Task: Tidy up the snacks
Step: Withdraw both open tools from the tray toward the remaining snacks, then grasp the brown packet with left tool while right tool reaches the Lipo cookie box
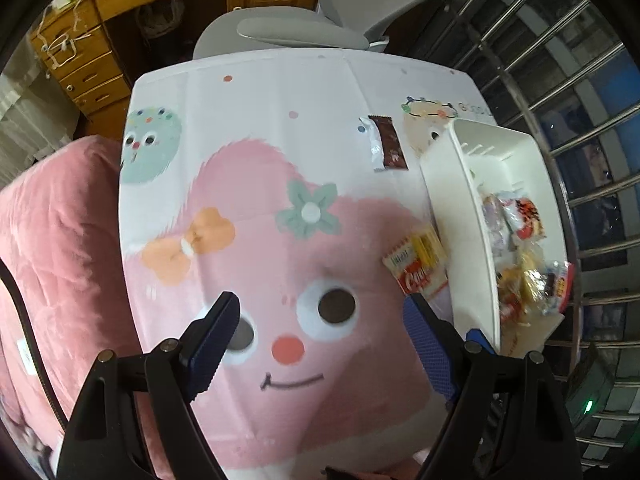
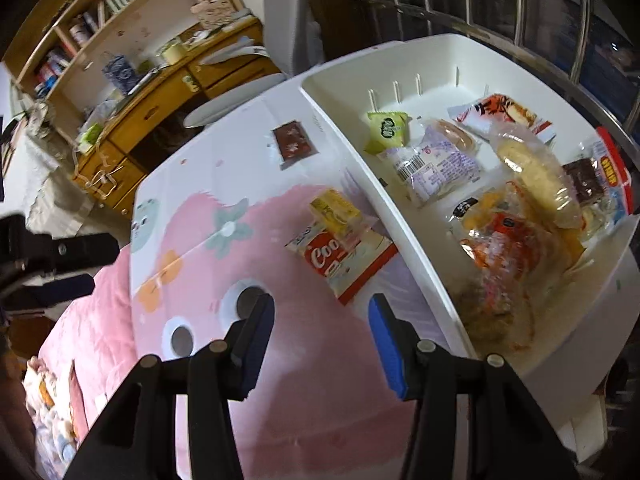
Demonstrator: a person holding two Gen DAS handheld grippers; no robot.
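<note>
Snacks mostly sit in white bin (image 2: 404,216) right of right gripper (image 2: 320,340); cookie pack (image 2: 340,256) lies just ahead of its spread, empty jaws, likely next pick; brown packet (image 2: 294,144) farther ahead; left gripper (image 1: 324,344) spread, empty

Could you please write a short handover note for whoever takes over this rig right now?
Left tongs: open, empty, above the tablecloth.
Right tongs: open, empty, near the cookie box.
Done: several snacks already lie in the white bin, including a green pack.
Left: the cookie box with a yellow pack on it, beside the bin, and the brown bar farther back on the table. The cookie box looks like the nearest next pick.
</note>
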